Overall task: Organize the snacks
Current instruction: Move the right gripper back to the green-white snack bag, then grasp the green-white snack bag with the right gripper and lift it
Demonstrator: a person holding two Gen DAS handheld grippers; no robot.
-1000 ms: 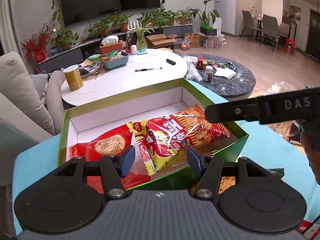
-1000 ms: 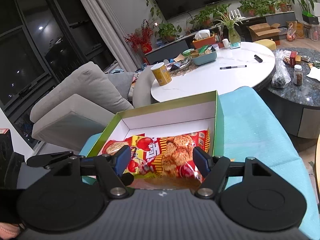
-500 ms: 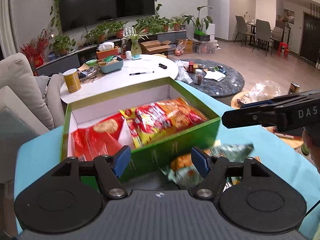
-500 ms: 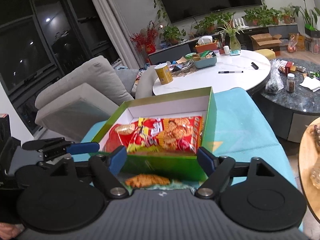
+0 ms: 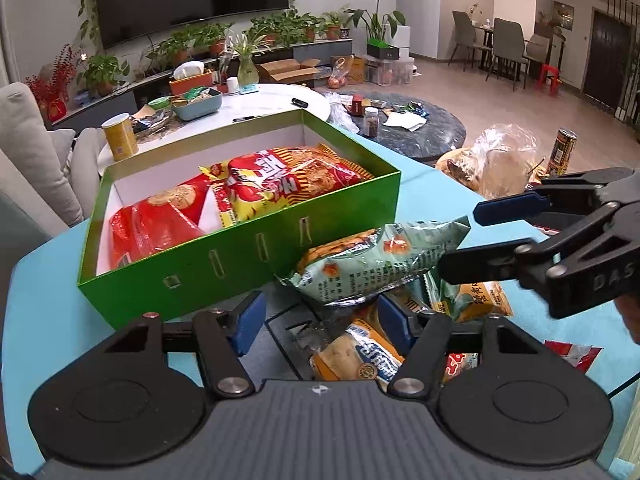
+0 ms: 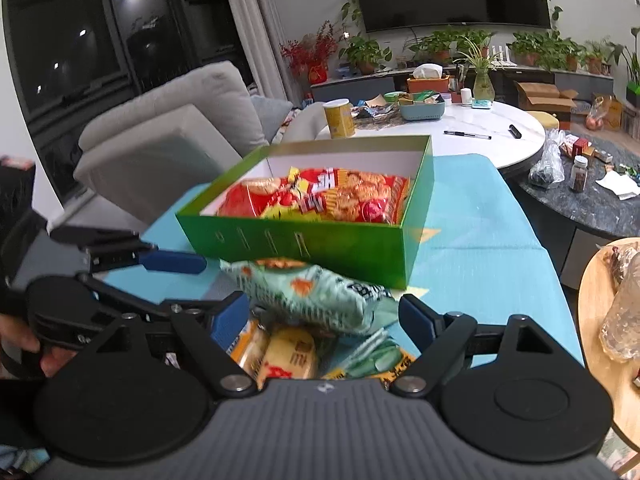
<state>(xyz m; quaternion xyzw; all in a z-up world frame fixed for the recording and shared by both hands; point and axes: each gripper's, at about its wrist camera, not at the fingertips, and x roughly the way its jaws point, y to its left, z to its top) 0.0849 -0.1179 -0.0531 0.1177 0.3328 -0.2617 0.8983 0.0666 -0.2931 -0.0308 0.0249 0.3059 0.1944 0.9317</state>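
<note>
- Left gripper [image 5: 320, 318]: jaws closing, nothing pinched; snack pile [image 5: 356, 356] just below.
- Right gripper [image 6: 324, 318]: jaws apart, empty; pale green bag [image 6: 312, 296] between them, green box [image 6: 320, 240] beyond.

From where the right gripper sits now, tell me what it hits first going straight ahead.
Most likely the pale green snack bag, lying just beyond the open right gripper and in front of the green box. Depth is hard to judge, so it might pass just above it.

Warm indoor ceiling light, fisheye-bent edges, right view blurred, dark windows
</note>
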